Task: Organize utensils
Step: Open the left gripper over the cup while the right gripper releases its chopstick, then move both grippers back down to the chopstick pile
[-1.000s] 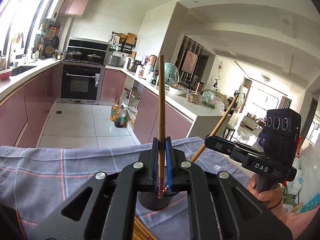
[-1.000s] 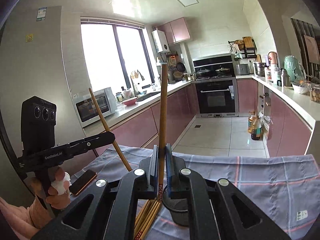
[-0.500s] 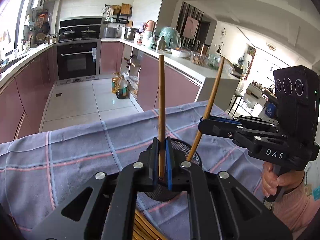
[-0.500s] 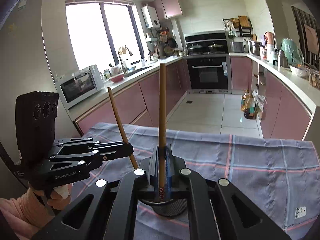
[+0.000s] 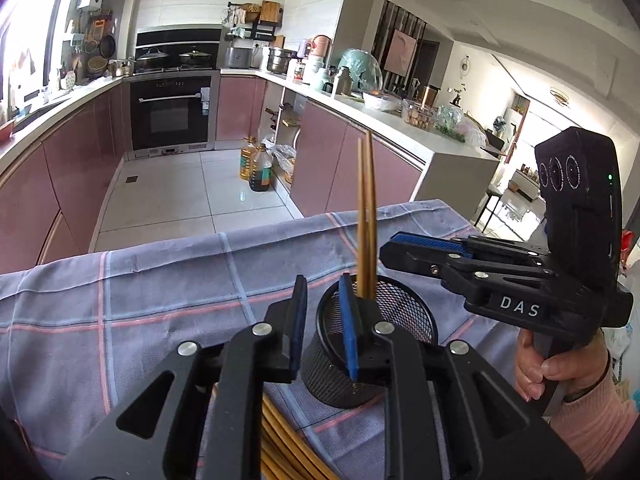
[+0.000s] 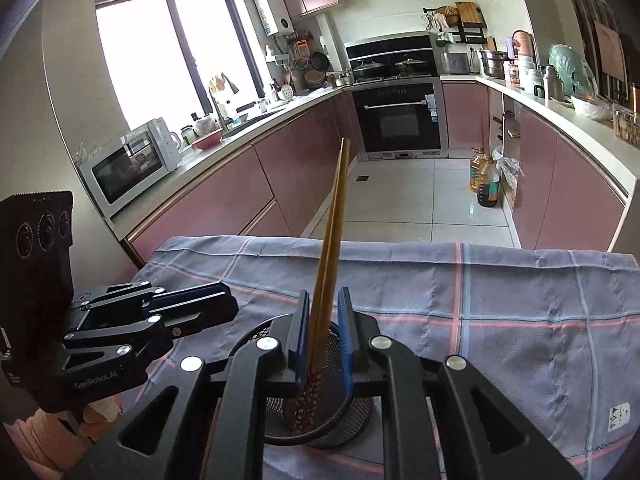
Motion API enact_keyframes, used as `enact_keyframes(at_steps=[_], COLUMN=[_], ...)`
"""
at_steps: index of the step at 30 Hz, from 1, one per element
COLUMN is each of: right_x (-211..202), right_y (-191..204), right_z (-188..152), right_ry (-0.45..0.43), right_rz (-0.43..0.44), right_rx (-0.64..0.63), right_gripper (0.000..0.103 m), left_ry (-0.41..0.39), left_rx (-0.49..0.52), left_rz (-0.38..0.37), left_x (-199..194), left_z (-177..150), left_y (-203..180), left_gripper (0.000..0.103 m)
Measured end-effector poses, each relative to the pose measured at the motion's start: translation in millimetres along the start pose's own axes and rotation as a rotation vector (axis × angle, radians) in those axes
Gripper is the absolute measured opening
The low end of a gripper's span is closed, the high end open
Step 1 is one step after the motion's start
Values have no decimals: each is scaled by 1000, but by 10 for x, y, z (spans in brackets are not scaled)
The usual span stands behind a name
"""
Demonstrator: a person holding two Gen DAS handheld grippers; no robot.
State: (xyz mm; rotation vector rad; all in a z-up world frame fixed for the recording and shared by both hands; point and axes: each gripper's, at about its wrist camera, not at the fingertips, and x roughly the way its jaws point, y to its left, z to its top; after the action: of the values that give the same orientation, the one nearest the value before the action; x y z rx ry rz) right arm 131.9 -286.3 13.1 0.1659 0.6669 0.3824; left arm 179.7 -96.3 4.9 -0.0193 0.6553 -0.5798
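left hand-held gripper (image 5: 323, 312): jaws just opened, spread, empty
right hand-held gripper (image 6: 323, 328): just opened, loose around chopsticks (image 6: 334, 240)
tip: lift straight out so the mesh cup (image 5: 404, 312) stays put

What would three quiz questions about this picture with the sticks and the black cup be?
1. How many chopsticks stand in the mesh cup?
2. True or false: the left gripper is squeezing a chopstick.
3. What lies on the checked cloth just below the cup: A) spoons, B) more chopsticks, C) a plate?

Key
1. Two, leaning together.
2. False. Its jaws have just been opening and nothing sits between them; both chopsticks are in the cup. The right gripper has just been opening too, and its blue pads stand off the chopsticks between them.
3. B.
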Motion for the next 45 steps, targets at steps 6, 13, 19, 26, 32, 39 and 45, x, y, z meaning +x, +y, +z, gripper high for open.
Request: enact_keyframes(at_steps=[6,13,19,26,32,39,45], right_x=[-385,-437,-39,180,214,257,289], right_y=[148,478,617,680,698,701,727], right_z=[-161,-588,-947,-1191,-1247,-1280,-1299], right_ry=[-75,10,169,251,263,274,281], right_rz=[44,144,171,169,160,144,127], right_rx=[-34,-110,-92,-73,-66,-74,-86], right_gripper=[34,39,39,39,39,39,39], left_ry=[-48,58,149,230,239,253,262], left_rx=[-10,-35,-46,-51,-43,-53,-42], left_rz=[65,81,74,72,72,46,43], left_x=[-383,-435,-308,-169,-156,-186,-181], left_z=[-249,-798,-1205,-1481,-1503,-1507,-1515], left_y=[140,287,281,254,247,330,378], left_gripper=[39,42,42,43,42,35,28])
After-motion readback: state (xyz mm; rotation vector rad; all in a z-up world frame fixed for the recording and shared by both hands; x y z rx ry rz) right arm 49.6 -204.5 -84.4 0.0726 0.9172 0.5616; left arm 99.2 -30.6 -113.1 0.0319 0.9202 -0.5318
